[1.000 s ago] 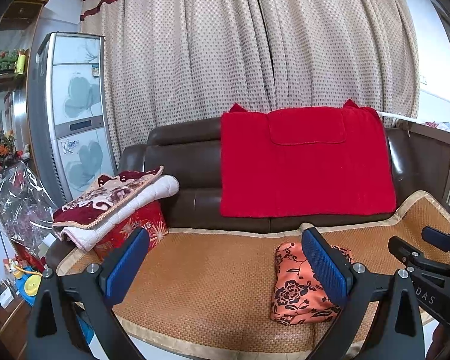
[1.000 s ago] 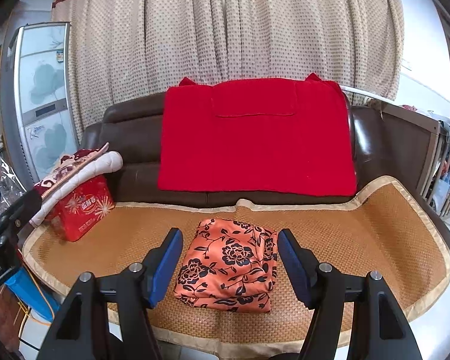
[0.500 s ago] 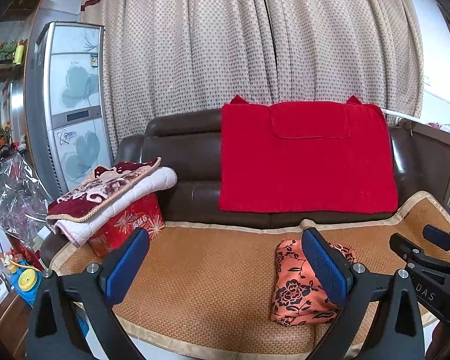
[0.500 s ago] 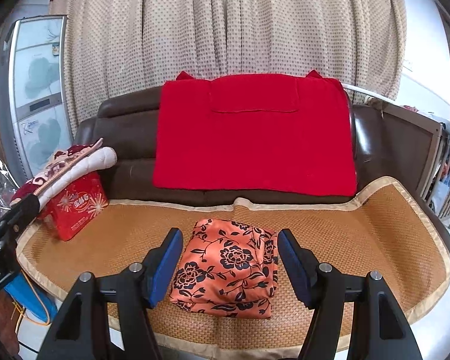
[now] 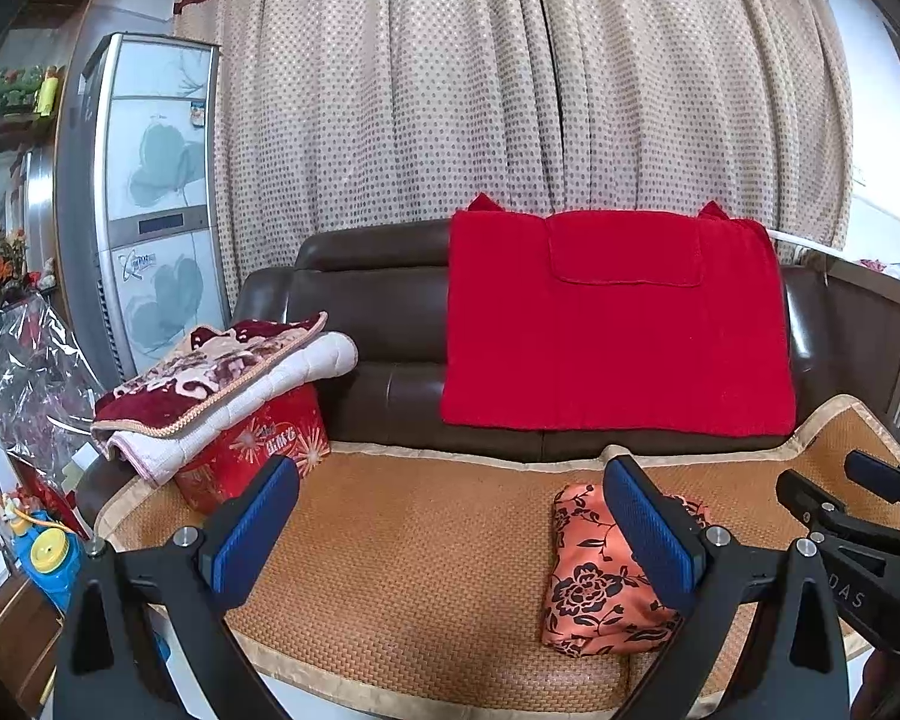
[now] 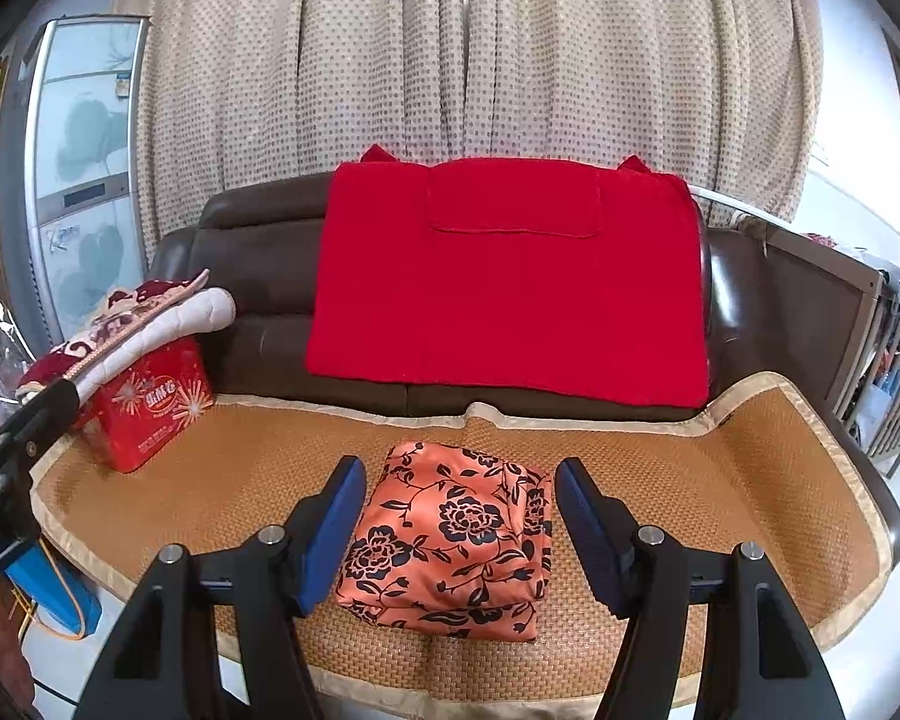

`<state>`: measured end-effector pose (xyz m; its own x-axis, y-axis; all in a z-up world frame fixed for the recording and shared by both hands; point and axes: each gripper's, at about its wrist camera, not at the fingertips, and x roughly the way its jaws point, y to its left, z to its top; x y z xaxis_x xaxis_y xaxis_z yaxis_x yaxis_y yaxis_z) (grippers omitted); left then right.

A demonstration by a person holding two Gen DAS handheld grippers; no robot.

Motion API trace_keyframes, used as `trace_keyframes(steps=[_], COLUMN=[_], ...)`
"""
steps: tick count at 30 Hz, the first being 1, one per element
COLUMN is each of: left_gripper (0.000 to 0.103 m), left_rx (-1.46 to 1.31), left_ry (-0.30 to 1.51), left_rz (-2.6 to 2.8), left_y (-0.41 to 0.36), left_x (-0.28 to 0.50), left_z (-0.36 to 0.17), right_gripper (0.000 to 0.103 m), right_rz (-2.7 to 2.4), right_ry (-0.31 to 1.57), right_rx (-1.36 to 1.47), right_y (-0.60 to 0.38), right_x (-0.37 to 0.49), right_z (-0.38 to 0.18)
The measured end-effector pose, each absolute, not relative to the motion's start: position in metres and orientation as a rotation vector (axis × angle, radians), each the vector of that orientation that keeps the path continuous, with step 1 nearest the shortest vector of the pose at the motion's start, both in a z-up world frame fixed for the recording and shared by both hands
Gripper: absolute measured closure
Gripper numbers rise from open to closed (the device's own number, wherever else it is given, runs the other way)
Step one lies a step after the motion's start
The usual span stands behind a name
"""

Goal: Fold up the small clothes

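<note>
An orange garment with black flowers (image 6: 456, 540) lies folded into a compact square on the woven mat (image 6: 720, 480) of the sofa seat. My right gripper (image 6: 459, 531) is open and empty, held back from the garment, which shows between its fingers. My left gripper (image 5: 450, 534) is open and empty over bare mat to the left; the garment (image 5: 600, 588) lies behind its right finger. The right gripper's tips show at the right edge of the left wrist view (image 5: 858, 498).
A red cloth (image 6: 510, 276) hangs over the brown sofa back. At the seat's left end a red box (image 6: 150, 408) carries folded blankets (image 5: 222, 372). A cabinet (image 5: 144, 204) and curtains stand behind. A wooden crib (image 6: 858, 330) is at right.
Both grippers have drawn back and tilted slightly; the view has shifted a little so the garment sits lower and closer. The garment has not moved. Both stay open.
</note>
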<state>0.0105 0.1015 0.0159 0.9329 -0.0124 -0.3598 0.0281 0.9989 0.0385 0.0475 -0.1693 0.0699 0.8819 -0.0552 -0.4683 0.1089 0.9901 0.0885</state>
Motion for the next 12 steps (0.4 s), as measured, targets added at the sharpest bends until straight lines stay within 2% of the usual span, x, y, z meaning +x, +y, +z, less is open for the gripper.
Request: trace_keyframes(steps=[6,12], left_gripper=[0.002,0.002], left_rx=[0.047,-0.034], left_ry=[0.399,0.492], left_rz=[-0.012,-0.074], left_y=[0.1,0.11], left_x=[0.037,0.111], left_z=[0.002,-0.03], right_gripper=[0.033,0.034], right_rz=[-0.072,-0.063], right_ry=[0.529,0.595], right_rx=[0.112,0.18], right_y=[-0.167,-0.202], right_x=[0.076,0.131], right_z=[0.054,0.017])
